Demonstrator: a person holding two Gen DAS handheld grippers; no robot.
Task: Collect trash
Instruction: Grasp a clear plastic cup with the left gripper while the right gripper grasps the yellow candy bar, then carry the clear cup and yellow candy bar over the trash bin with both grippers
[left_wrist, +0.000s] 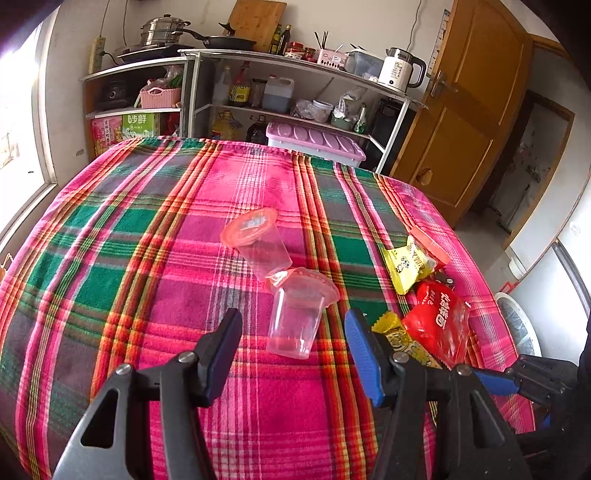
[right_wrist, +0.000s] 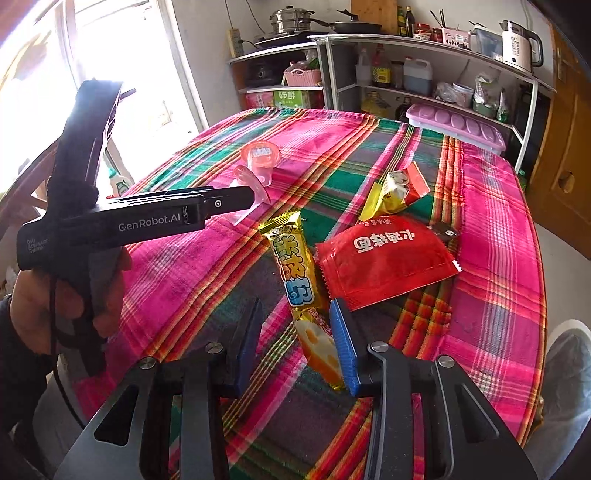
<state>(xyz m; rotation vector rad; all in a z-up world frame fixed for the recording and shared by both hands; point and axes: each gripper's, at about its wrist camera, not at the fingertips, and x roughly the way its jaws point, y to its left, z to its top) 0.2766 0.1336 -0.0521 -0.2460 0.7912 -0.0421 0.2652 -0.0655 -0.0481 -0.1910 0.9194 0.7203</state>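
On the plaid tablecloth (left_wrist: 129, 258) lie two clear cups with pink rims. The near cup (left_wrist: 295, 317) lies between the fingers of my left gripper (left_wrist: 293, 332), which is open, its pads not touching the cup. The far cup (left_wrist: 258, 240) lies just beyond it. My right gripper (right_wrist: 297, 325) is open around the lower end of a long yellow snack wrapper (right_wrist: 295, 273). The blue right pad (right_wrist: 343, 343) is close beside the wrapper; the left pad stands apart. A red packet (right_wrist: 384, 258), a yellow-and-red wrapper (right_wrist: 399, 188) and a small dark wrapper (right_wrist: 443, 232) lie further right.
A hand (right_wrist: 110, 295) holds the left gripper's body at the left of the right wrist view. Behind the table stand a metal shelf unit (left_wrist: 280, 62) with bottles and a kettle (left_wrist: 400, 72), a lilac-lidded box (left_wrist: 314, 142) and a wooden door (left_wrist: 472, 110). A window (right_wrist: 122, 66) is at the left.
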